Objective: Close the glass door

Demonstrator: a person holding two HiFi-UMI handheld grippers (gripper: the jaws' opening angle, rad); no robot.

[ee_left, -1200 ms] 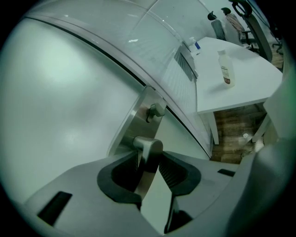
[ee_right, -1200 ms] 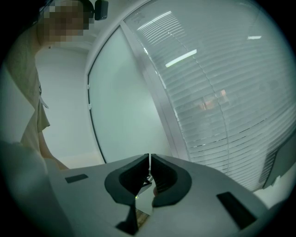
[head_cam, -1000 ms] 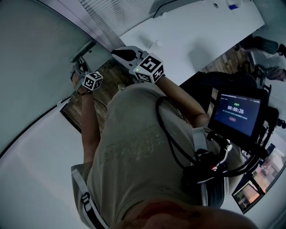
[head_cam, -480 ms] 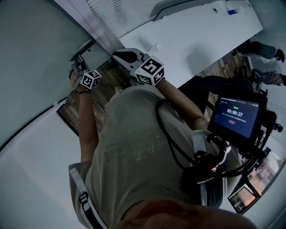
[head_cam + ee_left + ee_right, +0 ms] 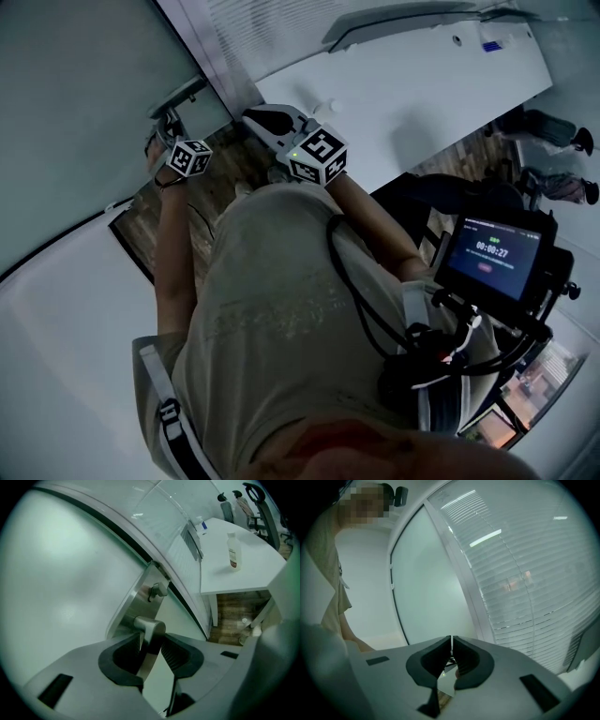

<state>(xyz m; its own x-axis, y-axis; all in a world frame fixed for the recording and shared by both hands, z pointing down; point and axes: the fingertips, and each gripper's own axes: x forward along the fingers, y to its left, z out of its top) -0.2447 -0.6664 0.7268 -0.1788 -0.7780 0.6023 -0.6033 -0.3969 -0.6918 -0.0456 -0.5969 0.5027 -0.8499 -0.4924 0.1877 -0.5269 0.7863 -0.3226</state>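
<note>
Though between jaws, door handle point(image 5: 149, 632) half-obscured

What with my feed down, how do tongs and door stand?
Left tongs clamped on door handle. Right tongs shut, empty. Glass door frosted, nothing seen blocking it.

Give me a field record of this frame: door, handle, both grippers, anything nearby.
door: frosted glass door
handle: metal lever handle on a steel plate, with a small knob above it
left gripper: jaws closed on the lever handle
right gripper: jaws together, nothing between them, facing glass and blinds
nearby: white table with a bottle standing on it
</note>
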